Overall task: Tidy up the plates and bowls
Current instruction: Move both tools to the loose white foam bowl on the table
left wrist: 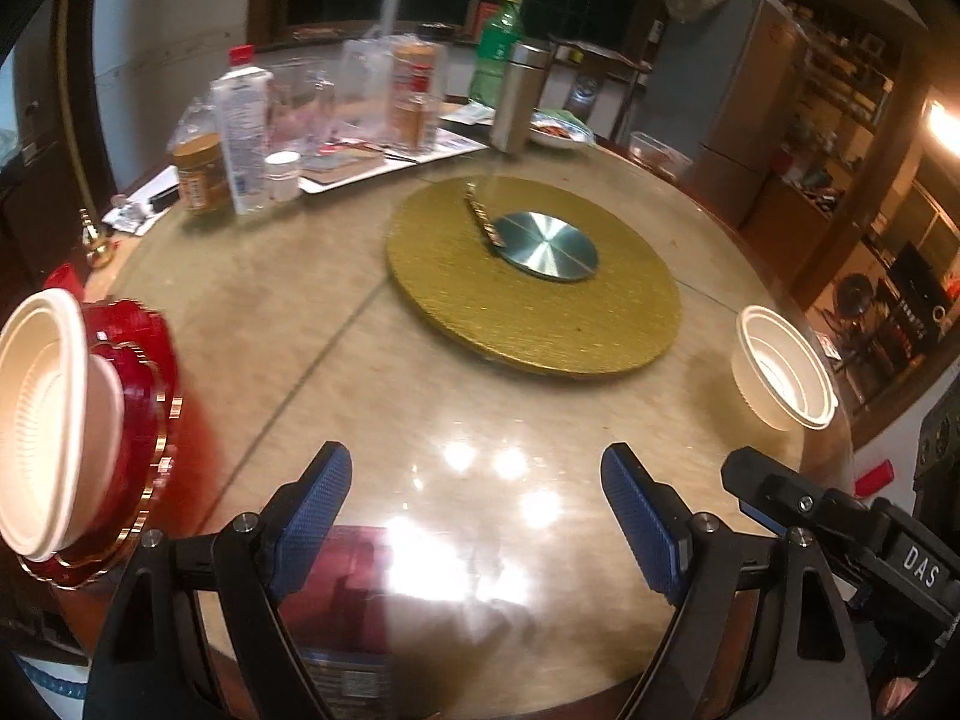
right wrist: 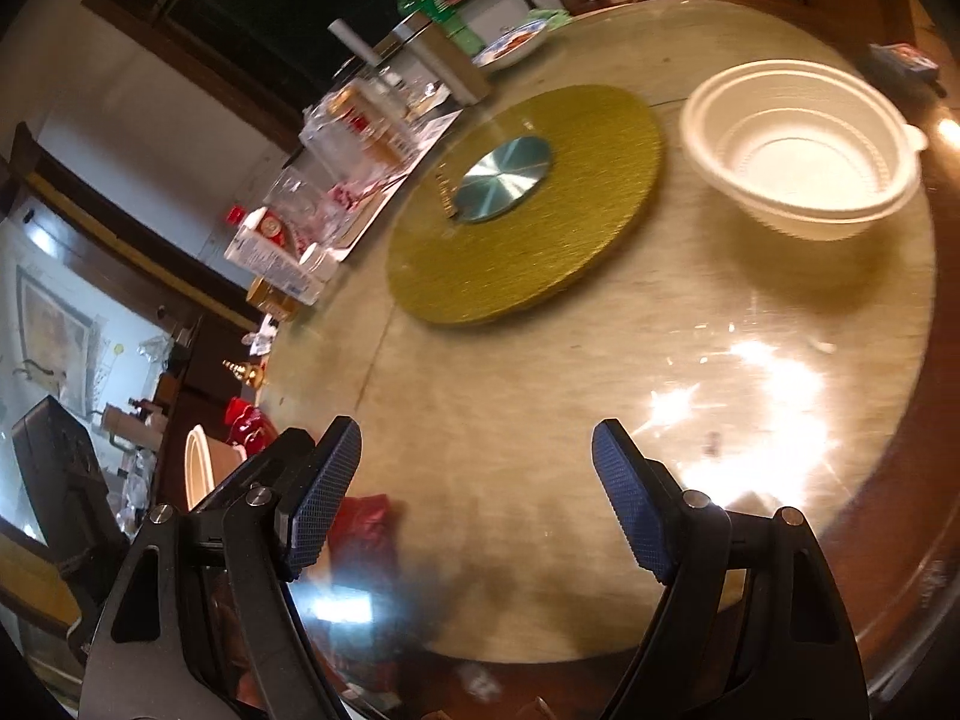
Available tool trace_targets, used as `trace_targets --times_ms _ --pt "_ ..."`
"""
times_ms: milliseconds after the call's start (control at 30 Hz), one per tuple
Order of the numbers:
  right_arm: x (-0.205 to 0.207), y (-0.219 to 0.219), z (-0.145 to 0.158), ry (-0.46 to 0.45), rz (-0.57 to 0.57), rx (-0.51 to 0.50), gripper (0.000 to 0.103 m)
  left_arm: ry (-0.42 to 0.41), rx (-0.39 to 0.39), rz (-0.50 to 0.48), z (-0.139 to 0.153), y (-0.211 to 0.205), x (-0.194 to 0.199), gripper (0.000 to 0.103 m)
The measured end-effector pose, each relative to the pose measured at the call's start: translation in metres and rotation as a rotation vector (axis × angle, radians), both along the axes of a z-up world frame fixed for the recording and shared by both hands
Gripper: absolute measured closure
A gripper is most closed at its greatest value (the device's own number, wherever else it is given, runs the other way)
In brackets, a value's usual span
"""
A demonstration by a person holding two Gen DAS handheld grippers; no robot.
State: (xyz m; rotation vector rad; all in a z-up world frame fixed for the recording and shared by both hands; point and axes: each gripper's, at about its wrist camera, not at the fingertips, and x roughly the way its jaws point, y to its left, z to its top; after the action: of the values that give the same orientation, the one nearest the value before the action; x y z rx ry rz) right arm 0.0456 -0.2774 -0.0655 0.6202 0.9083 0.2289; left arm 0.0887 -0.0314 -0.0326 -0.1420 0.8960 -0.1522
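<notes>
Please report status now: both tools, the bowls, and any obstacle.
Left tool and right tool open, empty. White bowl alone; other bowl on red plates. Path clear.

A bowl (left wrist: pixel 783 375) sits right of the turntable (left wrist: pixel 534 276), bottles (left wrist: pixel 243 138) behind it.

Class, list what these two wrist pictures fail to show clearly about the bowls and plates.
- Left view: the white bowl on the red plates is cut off by the frame's left edge and blurred; the number of plates is unclear.
- Right view: the same stack is mostly hidden behind the gripper's finger.
- Right view: whether the right bowl is one or several nested is unclear.
</notes>
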Motion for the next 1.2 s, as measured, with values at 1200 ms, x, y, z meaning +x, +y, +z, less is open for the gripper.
trace_targets --times_ms 1200 --pt "-0.004 -0.179 0.009 0.057 -0.358 -0.048 0.022 0.048 0.088 -0.215 -0.022 -0.165 0.053 0.018"
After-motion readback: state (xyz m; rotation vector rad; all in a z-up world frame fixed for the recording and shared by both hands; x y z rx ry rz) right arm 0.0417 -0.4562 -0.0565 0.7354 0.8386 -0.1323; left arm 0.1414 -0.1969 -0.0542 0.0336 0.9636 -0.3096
